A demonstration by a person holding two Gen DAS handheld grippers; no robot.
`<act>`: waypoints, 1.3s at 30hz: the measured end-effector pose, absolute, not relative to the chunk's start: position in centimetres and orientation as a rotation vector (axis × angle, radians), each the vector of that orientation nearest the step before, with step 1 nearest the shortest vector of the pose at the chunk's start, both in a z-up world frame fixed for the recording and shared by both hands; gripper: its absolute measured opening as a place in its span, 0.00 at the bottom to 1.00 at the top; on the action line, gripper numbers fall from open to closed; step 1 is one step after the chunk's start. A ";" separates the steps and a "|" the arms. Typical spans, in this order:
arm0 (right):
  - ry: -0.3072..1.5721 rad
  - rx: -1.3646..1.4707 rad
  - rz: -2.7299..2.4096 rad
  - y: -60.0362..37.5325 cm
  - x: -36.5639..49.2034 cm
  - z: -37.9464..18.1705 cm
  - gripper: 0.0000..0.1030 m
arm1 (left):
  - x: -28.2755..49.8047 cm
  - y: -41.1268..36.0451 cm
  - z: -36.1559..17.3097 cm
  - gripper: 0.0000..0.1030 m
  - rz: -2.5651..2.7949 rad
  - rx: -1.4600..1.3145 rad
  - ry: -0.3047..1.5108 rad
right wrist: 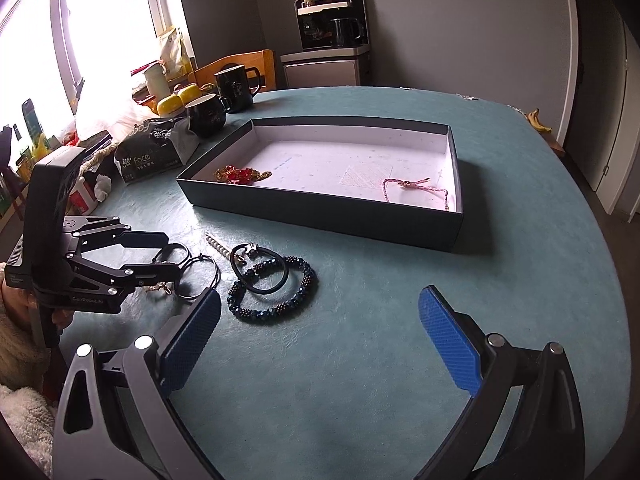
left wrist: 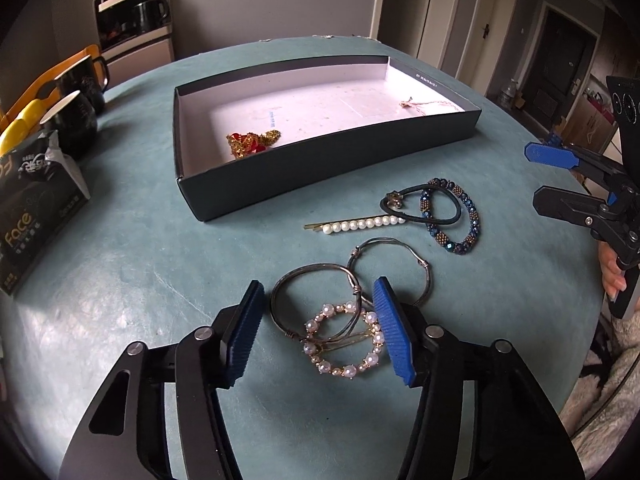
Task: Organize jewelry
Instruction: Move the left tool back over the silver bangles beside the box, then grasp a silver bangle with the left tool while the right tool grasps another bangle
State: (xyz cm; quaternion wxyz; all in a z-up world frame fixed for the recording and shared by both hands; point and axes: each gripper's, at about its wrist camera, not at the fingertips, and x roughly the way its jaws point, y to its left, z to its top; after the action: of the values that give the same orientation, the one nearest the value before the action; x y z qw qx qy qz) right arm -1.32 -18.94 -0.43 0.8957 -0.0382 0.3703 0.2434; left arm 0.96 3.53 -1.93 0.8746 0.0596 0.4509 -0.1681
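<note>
Jewelry outside box [left wrist: 312, 184]: two wire bangles [left wrist: 316, 292], one pearl ring clip [left wrist: 344, 340] between left gripper [left wrist: 320, 328] jaws, contact unclear; right gripper [right wrist: 320, 344] released.

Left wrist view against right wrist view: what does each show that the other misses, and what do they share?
Only the left wrist view shows the pearl circle clip in full, lying between the left gripper fingers, and the whole pearl hairpin. Only the right wrist view shows the window and a banana. Both show the box, the red-gold ornament inside it, and the blue beaded bracelet.
</note>
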 end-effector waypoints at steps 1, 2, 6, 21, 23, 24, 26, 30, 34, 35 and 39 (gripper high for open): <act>0.768 -0.082 0.508 -18.8 -1.3 -0.5 0.95 | 0.9 3.5 -1.9 0.51 -0.353 0.129 0.939; 0.770 -0.084 0.512 -18.7 -1.4 -0.5 0.95 | 0.9 3.4 -1.9 0.48 -0.356 0.132 0.938; 0.779 -0.089 0.558 -17.7 -1.7 -0.5 0.95 | 0.8 3.4 -1.8 0.48 -0.367 0.131 0.936; 0.838 -0.234 0.772 -9.8 -3.1 -1.9 0.63 | 0.3 5.9 0.6 0.48 -0.347 0.075 0.854; 0.854 -0.253 0.785 -9.2 -2.8 -2.3 0.59 | 0.2 6.1 0.5 0.48 -0.348 0.066 0.853; 0.862 -0.263 0.783 -9.0 -2.6 -2.5 0.58 | 0.2 6.2 0.5 0.48 -0.350 0.065 0.852; 0.877 -0.288 0.773 -8.6 -2.1 -3.0 0.58 | 0.1 6.3 0.5 0.48 -0.354 0.061 0.850; 0.883 -0.356 0.761 -7.6 -1.6 -3.5 0.58 | -0.1 6.6 0.8 0.48 -0.360 0.051 0.840; 0.872 -0.403 0.767 -6.9 -1.3 -3.6 0.58 | -0.2 6.8 0.9 0.48 -0.362 0.045 0.832; 0.873 -0.404 0.768 -6.8 -1.1 -3.6 0.58 | -0.2 6.9 0.9 0.48 -0.360 0.044 0.831; 0.867 -0.415 0.790 -6.3 -0.7 -3.7 0.57 | -0.3 7.2 1.0 0.48 -0.360 0.037 0.827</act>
State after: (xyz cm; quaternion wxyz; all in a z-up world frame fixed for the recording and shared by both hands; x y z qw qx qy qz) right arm -0.70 -6.26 -3.66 0.8127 -0.1942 0.4061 0.3700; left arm -0.32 7.19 0.97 0.8998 0.0180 0.3997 -0.1738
